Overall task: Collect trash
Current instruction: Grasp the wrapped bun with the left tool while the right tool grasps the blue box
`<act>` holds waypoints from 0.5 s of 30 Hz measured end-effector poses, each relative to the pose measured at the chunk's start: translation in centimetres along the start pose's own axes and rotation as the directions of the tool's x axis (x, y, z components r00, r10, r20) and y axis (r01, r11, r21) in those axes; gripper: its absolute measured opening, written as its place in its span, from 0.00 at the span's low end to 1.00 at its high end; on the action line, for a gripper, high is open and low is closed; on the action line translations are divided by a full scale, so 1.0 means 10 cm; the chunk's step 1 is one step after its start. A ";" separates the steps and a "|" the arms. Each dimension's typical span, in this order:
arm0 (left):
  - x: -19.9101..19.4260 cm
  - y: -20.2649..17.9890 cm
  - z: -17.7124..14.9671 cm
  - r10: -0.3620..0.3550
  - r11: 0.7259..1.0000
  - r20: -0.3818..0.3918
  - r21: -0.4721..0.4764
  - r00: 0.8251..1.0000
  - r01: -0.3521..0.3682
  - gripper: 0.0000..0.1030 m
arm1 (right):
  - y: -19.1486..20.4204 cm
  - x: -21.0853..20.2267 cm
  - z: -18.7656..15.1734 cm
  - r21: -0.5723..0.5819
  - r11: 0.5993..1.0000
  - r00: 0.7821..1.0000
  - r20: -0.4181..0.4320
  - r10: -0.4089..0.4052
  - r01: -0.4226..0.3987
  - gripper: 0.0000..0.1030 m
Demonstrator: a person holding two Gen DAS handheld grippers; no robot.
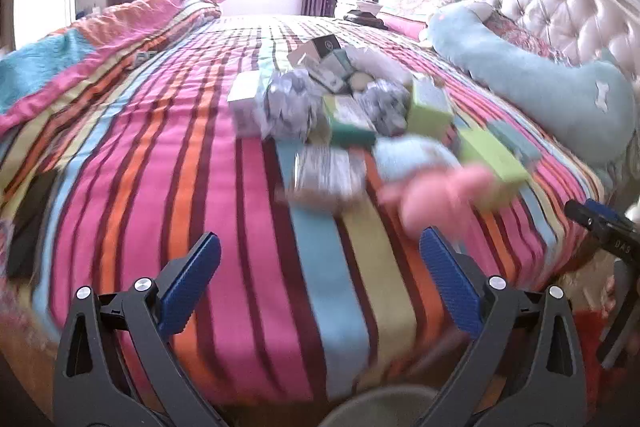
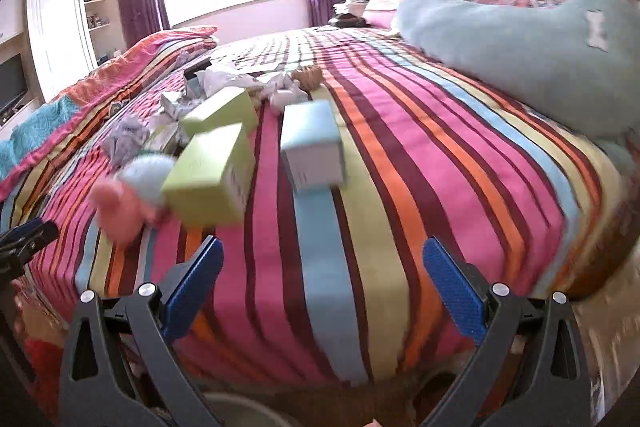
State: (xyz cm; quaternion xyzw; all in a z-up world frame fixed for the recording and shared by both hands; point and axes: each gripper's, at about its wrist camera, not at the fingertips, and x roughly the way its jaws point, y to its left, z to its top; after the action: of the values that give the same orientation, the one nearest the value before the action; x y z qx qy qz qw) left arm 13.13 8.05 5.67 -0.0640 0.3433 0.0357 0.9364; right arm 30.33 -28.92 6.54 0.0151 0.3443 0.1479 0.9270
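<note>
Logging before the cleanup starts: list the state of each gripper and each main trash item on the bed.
Left gripper: open, empty, above the bedspread.
Right gripper: open, empty.
Green box: closed, lying tilted on the bed.
Blue box: closed, apart from the green one.
Crumpled paper: wadded, in the pile.

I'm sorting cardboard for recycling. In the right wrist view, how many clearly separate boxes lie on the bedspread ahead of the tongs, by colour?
Lime-green boxes: 2
Light-blue box: 1
Total: 3
The crumpled paper behind them may hide more boxes; it is too blurred to count.
</note>
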 end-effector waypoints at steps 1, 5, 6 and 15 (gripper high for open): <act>0.09 -0.01 0.05 0.011 1.000 -0.014 0.010 1.000 -0.011 0.94 | 0.00 0.08 0.07 -0.006 1.000 1.000 -0.008 0.004 -0.004 0.93; 0.50 -0.08 0.20 0.015 0.996 -0.086 0.090 0.996 -0.007 0.94 | 0.06 0.42 0.28 -0.045 0.999 0.999 -0.050 -0.002 0.000 0.93; 0.56 -0.06 0.22 0.006 0.996 -0.101 0.087 0.995 0.003 0.94 | 0.07 0.49 0.31 -0.055 0.999 0.998 -0.059 -0.005 0.001 0.93; 0.99 0.22 0.33 -0.047 0.998 -0.164 0.039 0.985 0.054 0.94 | -0.01 0.72 0.52 -0.081 0.996 0.994 -0.097 -0.042 0.034 0.93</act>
State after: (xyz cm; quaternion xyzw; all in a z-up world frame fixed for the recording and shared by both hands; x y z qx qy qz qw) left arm 22.48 10.89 1.54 -0.0549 0.4176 -0.0008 0.9070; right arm 38.88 -26.57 5.87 -0.0353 0.3838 0.1444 0.9114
